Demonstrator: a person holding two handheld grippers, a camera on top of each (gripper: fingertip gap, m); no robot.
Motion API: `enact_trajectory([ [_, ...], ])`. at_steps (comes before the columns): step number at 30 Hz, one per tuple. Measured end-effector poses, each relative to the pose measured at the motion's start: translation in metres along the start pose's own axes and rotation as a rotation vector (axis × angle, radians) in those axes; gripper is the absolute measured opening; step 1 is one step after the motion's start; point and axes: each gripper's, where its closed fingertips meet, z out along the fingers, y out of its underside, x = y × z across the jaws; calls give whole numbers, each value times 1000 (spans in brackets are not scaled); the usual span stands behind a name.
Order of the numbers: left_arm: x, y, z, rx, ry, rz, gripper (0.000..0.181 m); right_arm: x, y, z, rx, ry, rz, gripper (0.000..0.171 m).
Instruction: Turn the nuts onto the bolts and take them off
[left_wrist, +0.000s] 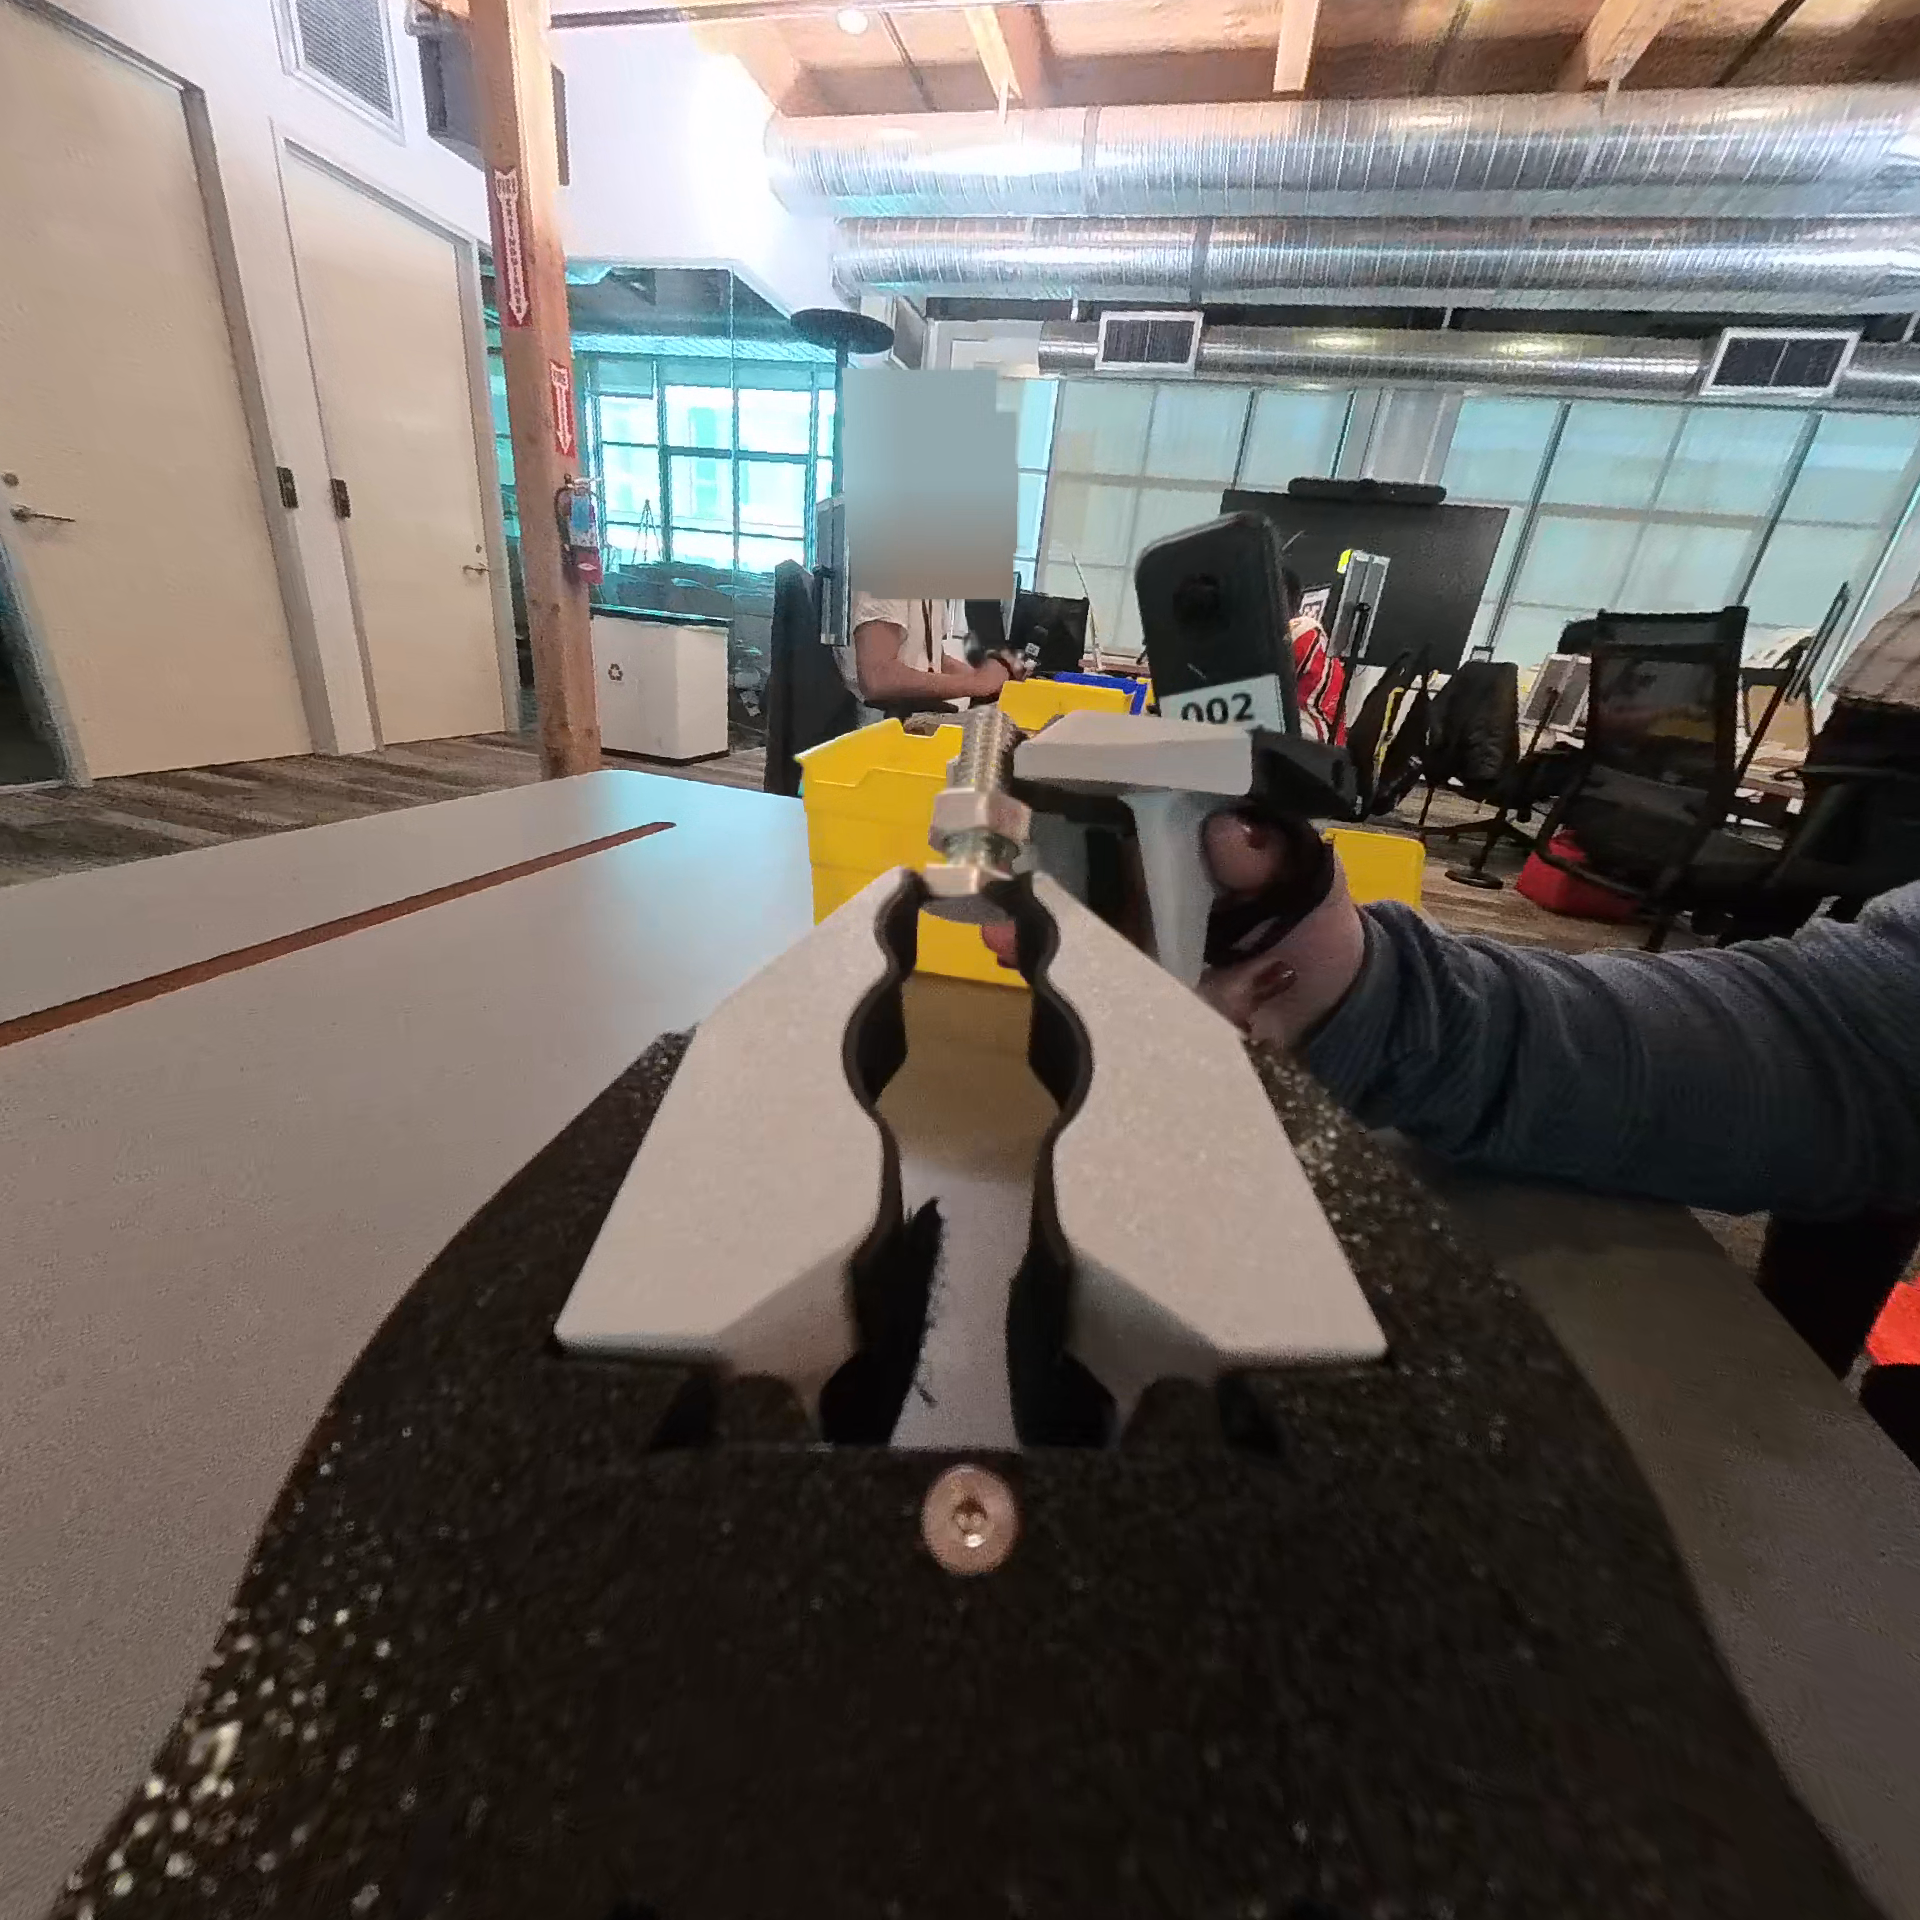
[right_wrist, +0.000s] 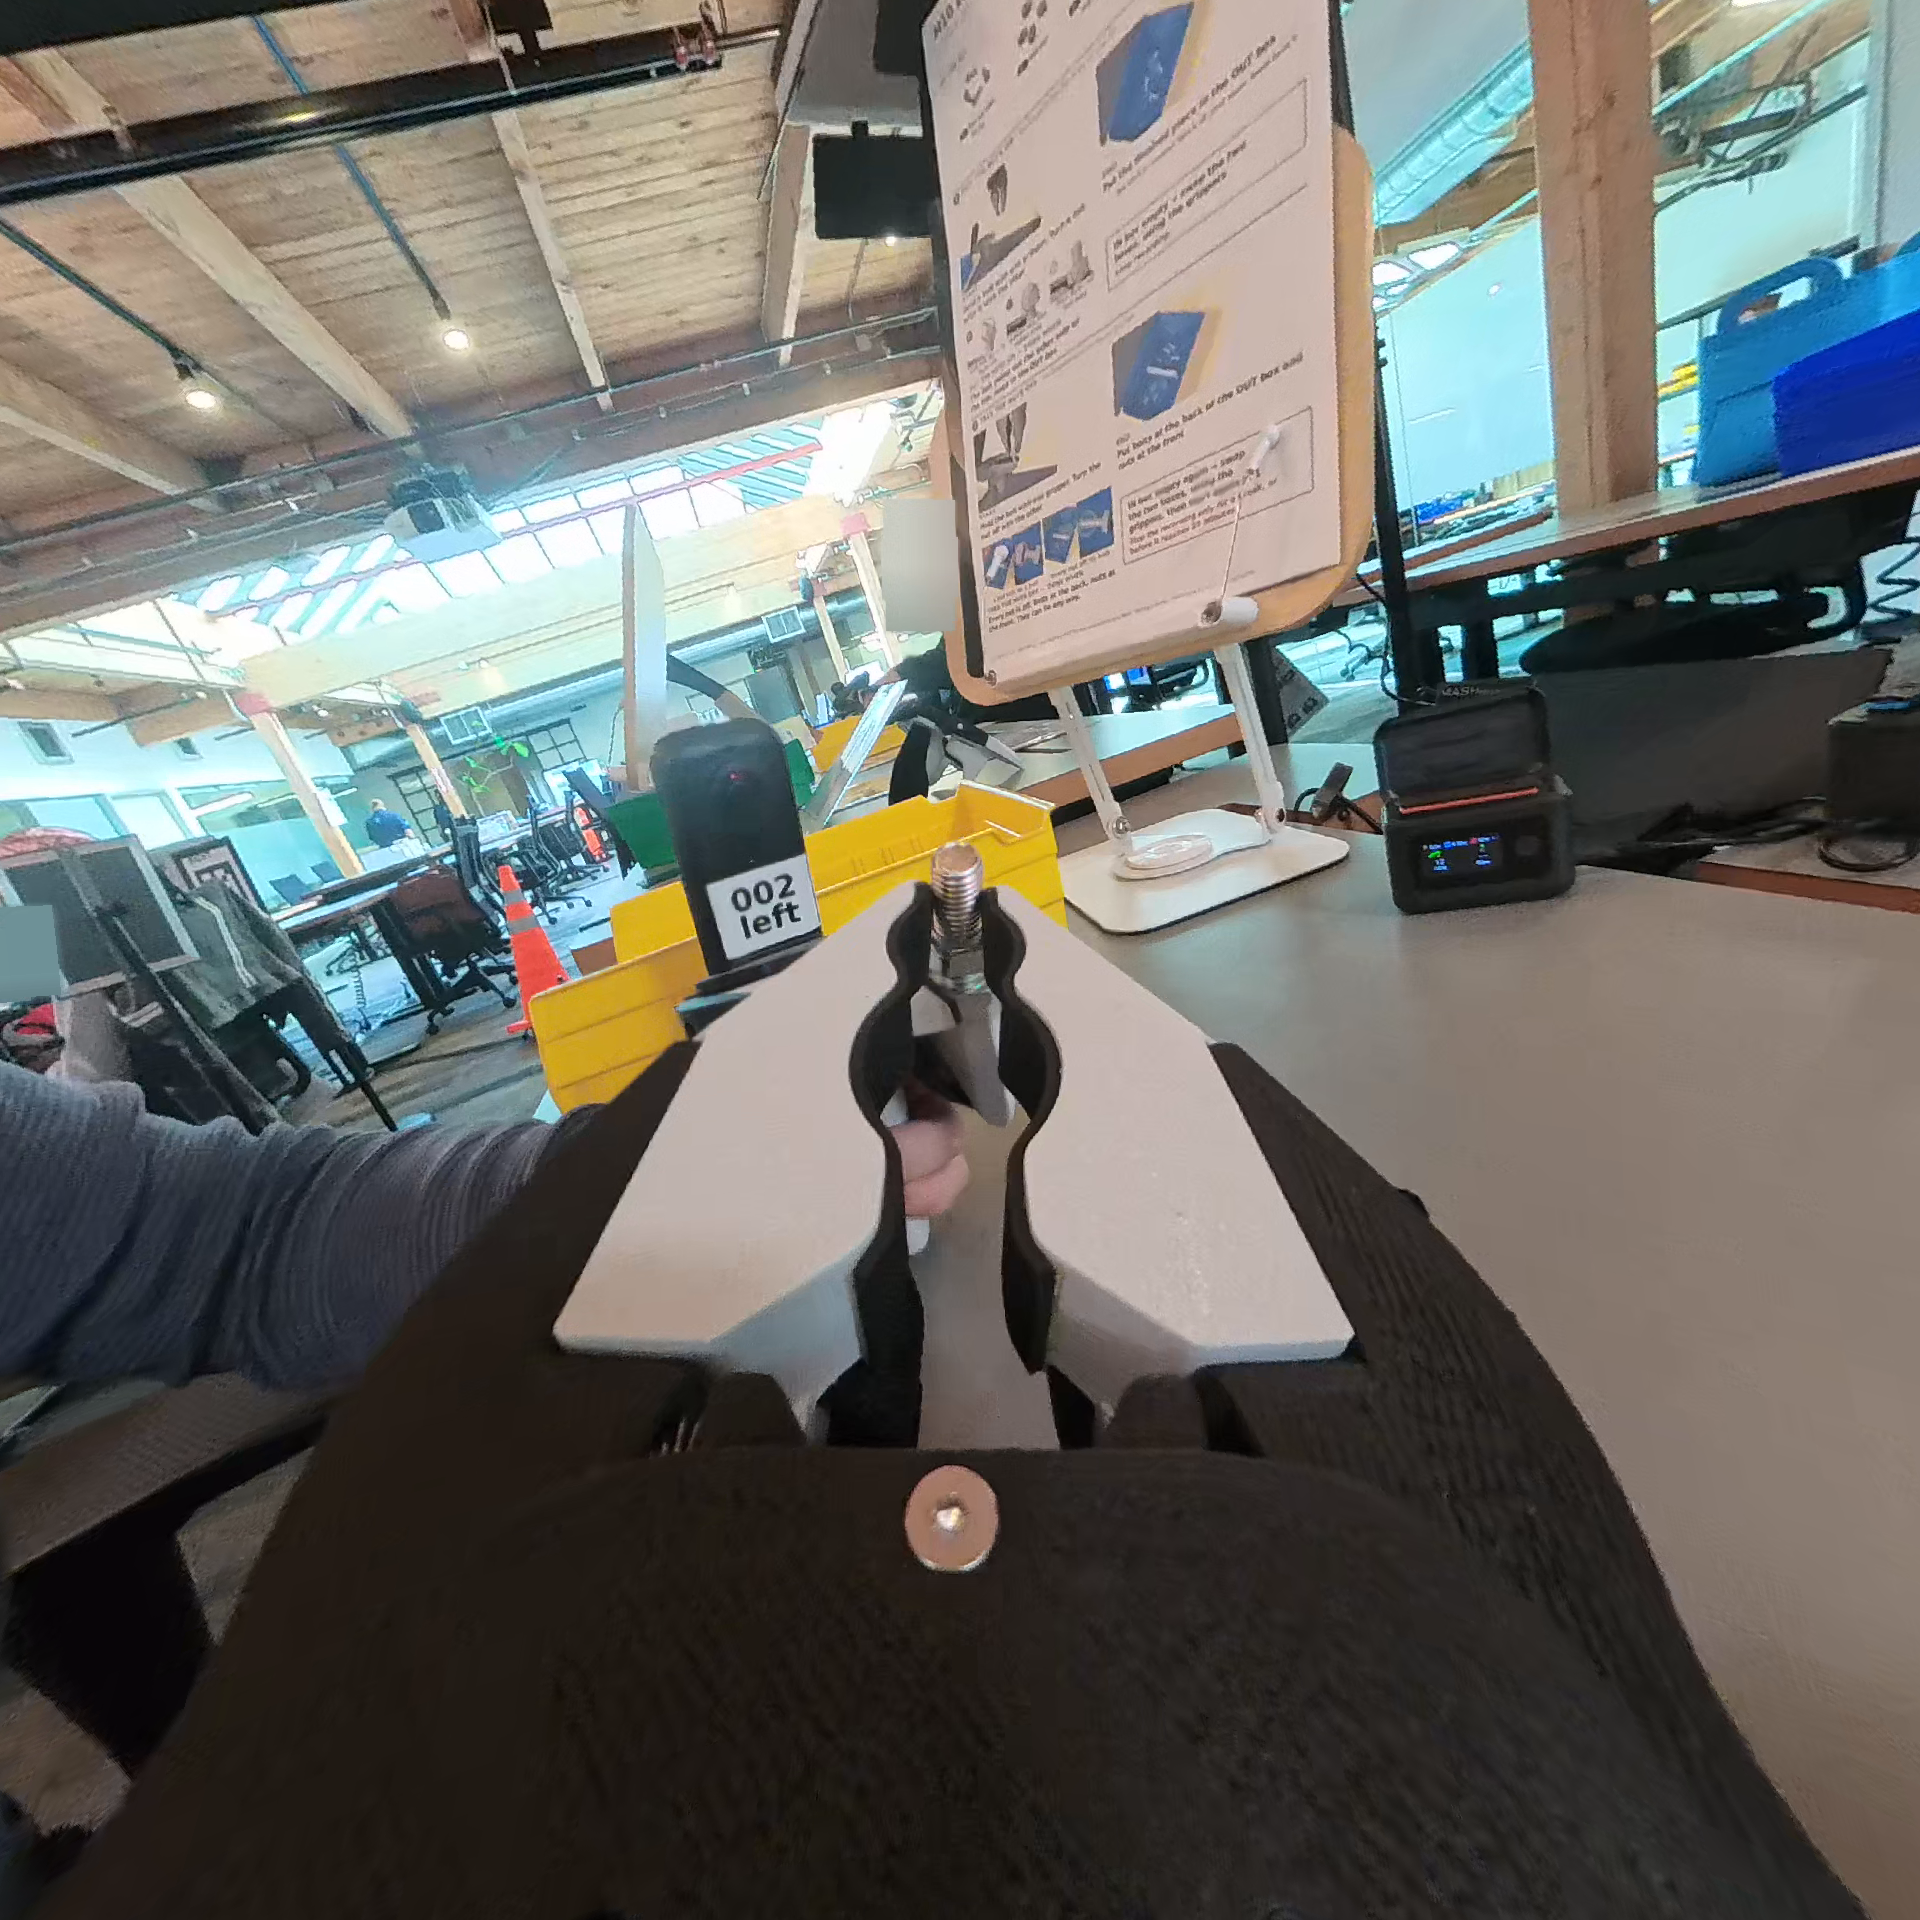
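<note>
A silver bolt (left_wrist: 985, 740) stands upright and off the table, its head clamped in the tips of my left gripper (left_wrist: 971, 899), which is shut on it. A silver hex nut (left_wrist: 977, 821) sits on the thread just above the head. My right gripper (left_wrist: 1132, 753) comes in from the right, held by a hand in a blue sleeve. In the right wrist view, my right gripper (right_wrist: 958, 956) is closed around the nut (right_wrist: 960, 966), and the bolt's threaded end (right_wrist: 956, 878) sticks up past its tips. The left gripper's fingers (right_wrist: 982, 1060) show below, through the gap.
Yellow bins (left_wrist: 873, 800) stand at the far edge of the grey table (left_wrist: 312, 1091), also in the right wrist view (right_wrist: 935, 831). An instruction sheet on a white stand (right_wrist: 1143, 343) and a small black device with a screen (right_wrist: 1470, 831) are at the right. A seated person (left_wrist: 914, 665) is beyond the table. My left and right fingertips are right by each other.
</note>
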Motion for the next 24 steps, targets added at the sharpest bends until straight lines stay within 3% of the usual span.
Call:
enact_trajectory([
  [6,2,1,2,9,-15,20,17,0,-1,0,-63,47,-90,7],
  [10,-9,1,1,16,-98,39,53,-1,-12,-4,-60,95,-151,6],
  [13,-12,4,2,-1,-119,39,58,-9,-46,-22,-21,188,-226,7],
  [16,-14,4,2,-9,-153,66,57,-14,-88,-72,-44,397,-393,7],
  [19,-14,7,4,-29,-164,91,53,14,-114,-160,-195,779,-501,7],
  [21,-12,9,5,-41,-163,108,50,36,-105,-219,-377,954,-421,7],
  [24,-11,10,6,-50,-168,128,46,64,-67,-280,-651,1033,-184,7],
])
